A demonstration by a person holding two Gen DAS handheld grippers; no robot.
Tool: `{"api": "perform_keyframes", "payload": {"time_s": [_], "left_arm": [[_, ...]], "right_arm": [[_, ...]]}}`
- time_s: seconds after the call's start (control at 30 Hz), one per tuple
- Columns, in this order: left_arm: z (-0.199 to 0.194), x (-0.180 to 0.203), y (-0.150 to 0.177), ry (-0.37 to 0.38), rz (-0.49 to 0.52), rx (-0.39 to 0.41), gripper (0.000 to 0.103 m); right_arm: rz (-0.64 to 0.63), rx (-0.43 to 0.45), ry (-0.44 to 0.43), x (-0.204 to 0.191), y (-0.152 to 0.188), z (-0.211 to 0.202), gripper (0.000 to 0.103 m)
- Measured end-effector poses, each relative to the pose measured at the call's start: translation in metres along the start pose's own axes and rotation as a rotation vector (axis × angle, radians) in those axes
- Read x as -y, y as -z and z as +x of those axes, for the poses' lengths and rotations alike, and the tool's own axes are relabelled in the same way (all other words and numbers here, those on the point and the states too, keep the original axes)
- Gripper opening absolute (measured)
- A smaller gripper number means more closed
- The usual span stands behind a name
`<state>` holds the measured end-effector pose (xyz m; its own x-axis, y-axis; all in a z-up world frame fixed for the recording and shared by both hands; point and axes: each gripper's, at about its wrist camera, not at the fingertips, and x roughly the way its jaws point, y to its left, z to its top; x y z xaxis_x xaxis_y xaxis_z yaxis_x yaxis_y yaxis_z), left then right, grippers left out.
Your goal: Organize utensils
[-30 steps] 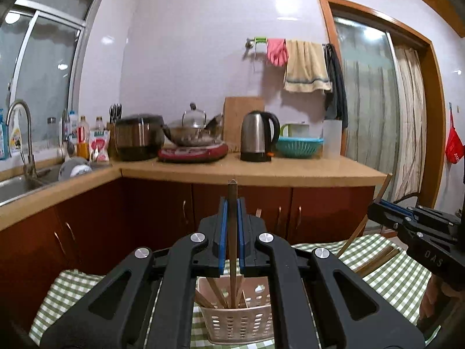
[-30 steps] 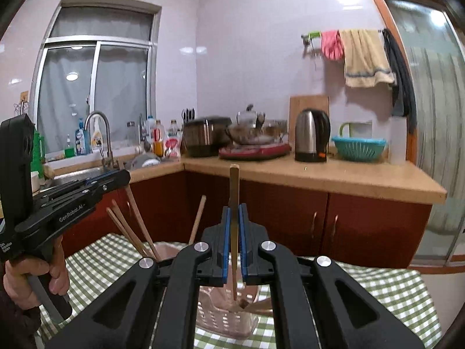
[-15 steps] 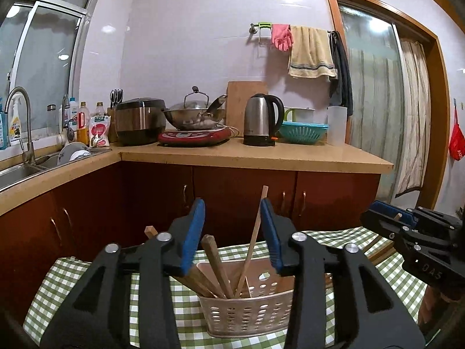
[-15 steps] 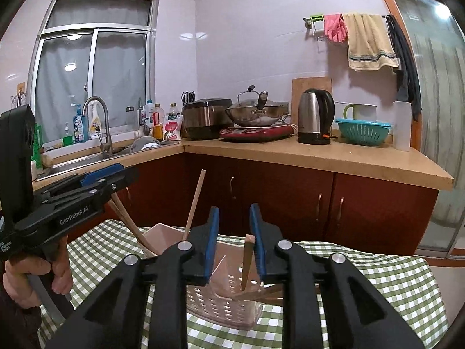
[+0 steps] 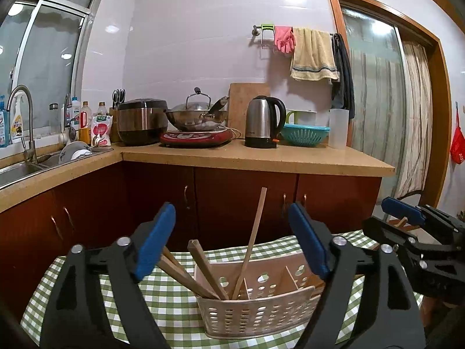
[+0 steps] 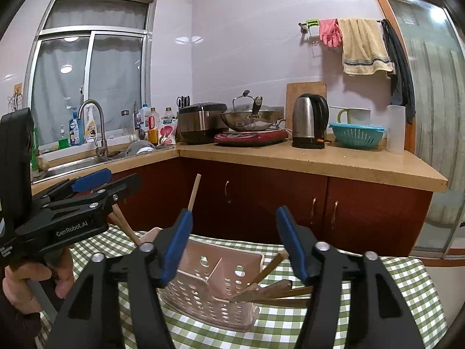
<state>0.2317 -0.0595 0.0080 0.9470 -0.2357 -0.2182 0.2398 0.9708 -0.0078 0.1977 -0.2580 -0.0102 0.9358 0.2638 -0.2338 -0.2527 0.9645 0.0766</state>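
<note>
Since one second ago each gripper was closed on one upright chopstick above the basket [image 5: 255, 311], both the left gripper [image 5: 232, 241] and the right gripper [image 6: 234, 242] now have their jaws wide apart and hold nothing. The sticks have dropped in: the left compartment holds a pale chopstick [image 5: 251, 244] leaning among the darker chopsticks [image 5: 200, 273], while the right compartment holds sticks [image 6: 270, 286] lying low over the basket's right rim. I judge this placing done; whether more utensils wait on the checked tablecloth [image 6: 401, 296] I cannot tell.

Both wrist views look closely down on the basket [image 5: 255, 311] from opposite sides.
</note>
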Motion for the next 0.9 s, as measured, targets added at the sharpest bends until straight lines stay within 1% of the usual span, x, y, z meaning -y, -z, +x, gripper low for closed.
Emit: {"api": "perform_keyframes", "payload": {"time_s": [0.07, 0.13, 0.37, 0.53, 0.63, 0.8, 0.9], "left_arm": [[-0.001, 0.001, -0.003, -0.004, 0.000, 0.012, 0.086], [-0.003, 0.004, -0.006, -0.012, 0.003, 0.029, 0.090], [-0.011, 0.011, -0.018, -0.061, 0.024, 0.081, 0.097], [-0.021, 0.014, -0.027, -0.114, 0.040, 0.110, 0.098], [-0.030, 0.013, -0.031, -0.127, 0.032, 0.117, 0.098], [-0.052, 0.014, -0.030, -0.152, 0.034, 0.106, 0.099], [-0.068, 0.017, -0.024, -0.175, 0.038, 0.092, 0.099]], "right_arm": [[0.000, 0.012, 0.007, 0.000, -0.002, -0.003, 0.069], [-0.001, 0.023, 0.012, 0.001, -0.003, -0.006, 0.073], [0.005, 0.059, 0.042, 0.006, -0.010, -0.017, 0.080], [0.018, 0.072, 0.082, 0.011, -0.016, -0.026, 0.083], [0.032, 0.072, 0.103, 0.012, -0.018, -0.031, 0.083], [0.043, 0.063, 0.133, 0.010, -0.014, -0.045, 0.084], [0.066, 0.048, 0.140, 0.008, -0.006, -0.057, 0.084]]}}
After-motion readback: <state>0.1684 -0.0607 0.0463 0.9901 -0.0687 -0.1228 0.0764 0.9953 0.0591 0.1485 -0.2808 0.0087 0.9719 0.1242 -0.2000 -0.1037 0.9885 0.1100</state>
